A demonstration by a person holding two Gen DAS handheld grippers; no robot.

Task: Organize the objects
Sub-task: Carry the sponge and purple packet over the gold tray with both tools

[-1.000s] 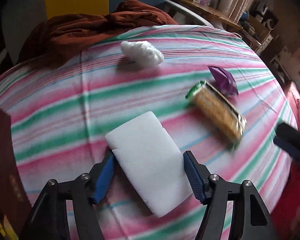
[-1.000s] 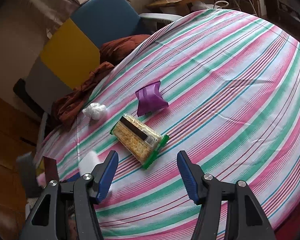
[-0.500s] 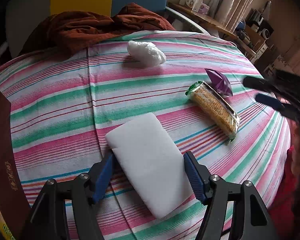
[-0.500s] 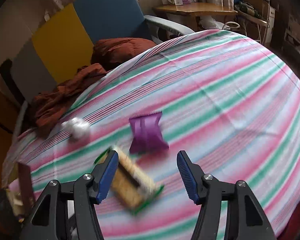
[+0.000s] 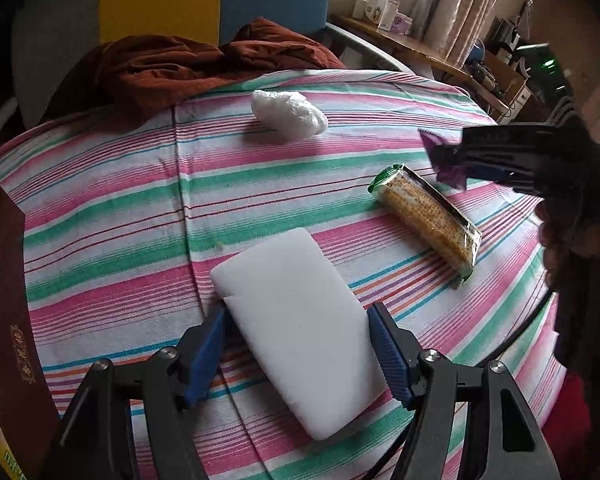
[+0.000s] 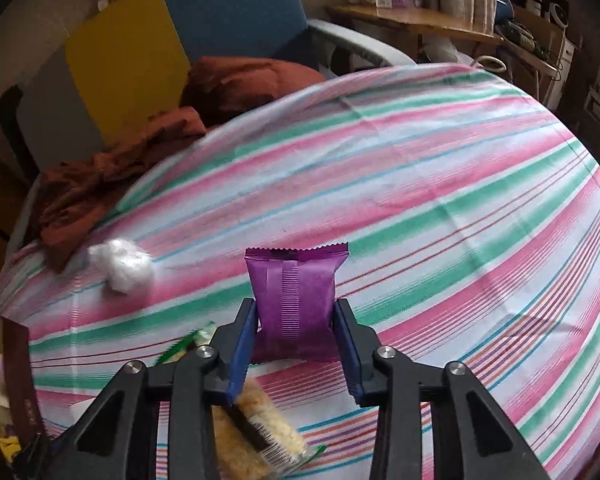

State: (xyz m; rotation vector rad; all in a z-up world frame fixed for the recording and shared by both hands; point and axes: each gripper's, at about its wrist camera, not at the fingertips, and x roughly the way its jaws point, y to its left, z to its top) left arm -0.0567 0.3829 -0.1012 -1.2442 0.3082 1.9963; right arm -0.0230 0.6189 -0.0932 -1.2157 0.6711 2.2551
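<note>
My left gripper (image 5: 296, 354) is shut on a white foam block (image 5: 296, 312) and holds it over the striped tablecloth (image 5: 120, 208). My right gripper (image 6: 296, 344) is shut on a purple snack packet (image 6: 296, 292), held upright between the blue pads. In the left wrist view the right gripper (image 5: 496, 156) shows at the right with the purple packet (image 5: 444, 156) in it. A cracker pack (image 5: 428, 216) lies on the cloth below it and also shows under the right gripper in the right wrist view (image 6: 256, 432). A crumpled white plastic bag (image 5: 288, 112) lies at the far side of the cloth.
A dark red box (image 5: 8, 320) stands at the left edge of the table. A rust-brown cloth (image 5: 180, 68) is heaped at the far edge, before a yellow and blue chair (image 6: 160, 44). A wooden shelf (image 6: 412, 24) with boxes runs along the back wall.
My right gripper moved forward over the cracker pack and closed on the purple packet. My left gripper kept hold of the white foam block and stayed nearly still.
</note>
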